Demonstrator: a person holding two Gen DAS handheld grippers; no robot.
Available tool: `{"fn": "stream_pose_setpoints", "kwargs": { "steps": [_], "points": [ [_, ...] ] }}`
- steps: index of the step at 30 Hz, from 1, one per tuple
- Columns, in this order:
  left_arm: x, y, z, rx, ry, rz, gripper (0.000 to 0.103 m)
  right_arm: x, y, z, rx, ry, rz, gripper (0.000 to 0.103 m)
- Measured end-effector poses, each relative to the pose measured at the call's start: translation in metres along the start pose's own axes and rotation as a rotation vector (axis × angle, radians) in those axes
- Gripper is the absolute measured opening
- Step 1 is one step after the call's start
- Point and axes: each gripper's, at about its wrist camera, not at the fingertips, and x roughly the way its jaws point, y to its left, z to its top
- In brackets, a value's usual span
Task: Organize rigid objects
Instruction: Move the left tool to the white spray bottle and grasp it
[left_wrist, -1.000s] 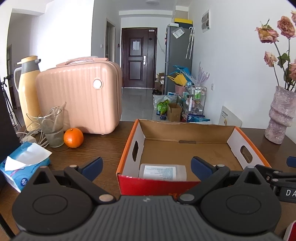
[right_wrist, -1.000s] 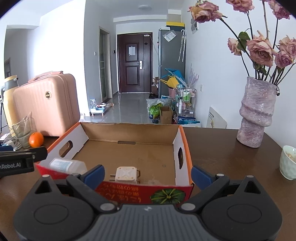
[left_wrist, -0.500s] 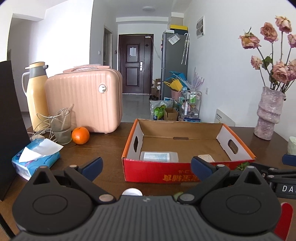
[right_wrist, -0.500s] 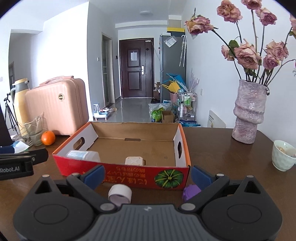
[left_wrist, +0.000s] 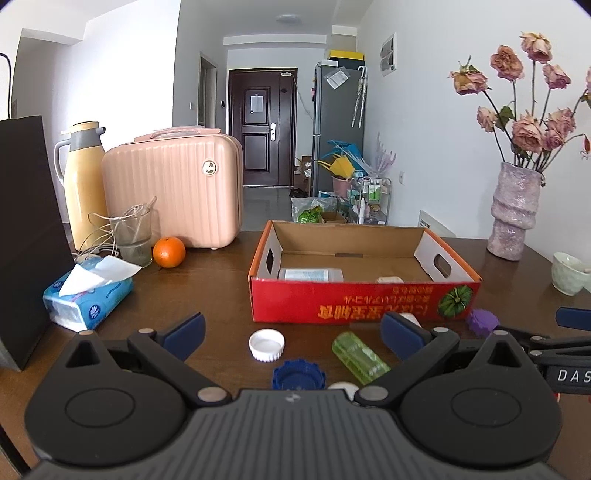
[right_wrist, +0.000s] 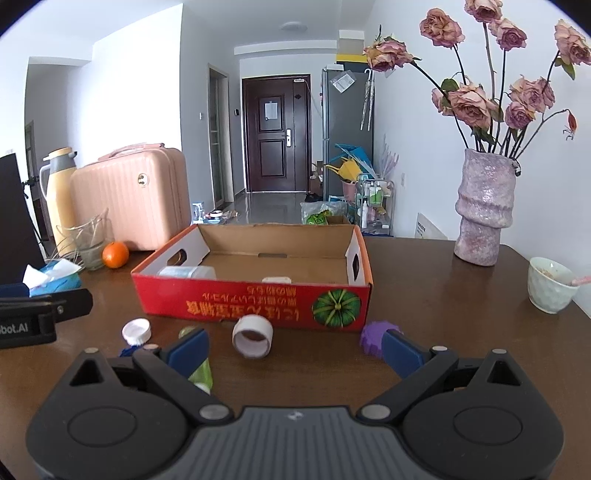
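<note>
Both grippers are held spread and empty above the worktop (left_wrist: 221, 291): the left gripper (left_wrist: 291, 332) over a white cap (left_wrist: 266, 345), blue cap (left_wrist: 298, 374) and green tube (left_wrist: 360, 357); the right gripper (right_wrist: 295, 345) before a white ring (right_wrist: 253, 336) and purple piece (right_wrist: 373, 336); all are seen lying just before the box (right_wrist: 255, 302), in which a bottle (left_wrist: 310, 275) is laid.

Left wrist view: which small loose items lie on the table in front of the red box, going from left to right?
White cap → blue cap → green bottle → purple piece.
</note>
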Motion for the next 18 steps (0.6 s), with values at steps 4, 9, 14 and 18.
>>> {"fn": "stream_pose_setpoints", "kwargs": {
  "steps": [4, 9, 14, 18],
  "points": [
    [-0.013, 0.001, -0.012, 0.002, 0.009, -0.011, 0.103, -0.014, 0.001, -0.011, -0.003, -0.001, 0.0, 0.1],
    [-0.026, 0.002, -0.027, 0.014, 0.028, -0.022, 0.103, -0.029, 0.003, -0.024, -0.012, -0.003, 0.005, 0.1],
    [-0.035, 0.005, -0.038, 0.021, 0.035, -0.025, 0.103, -0.037, 0.005, -0.036, -0.016, 0.004, 0.013, 0.1],
    [-0.034, 0.009, -0.041, 0.024, 0.044, -0.015, 0.103, -0.037, 0.009, -0.041, -0.021, 0.014, 0.019, 0.1]
  ]
}}
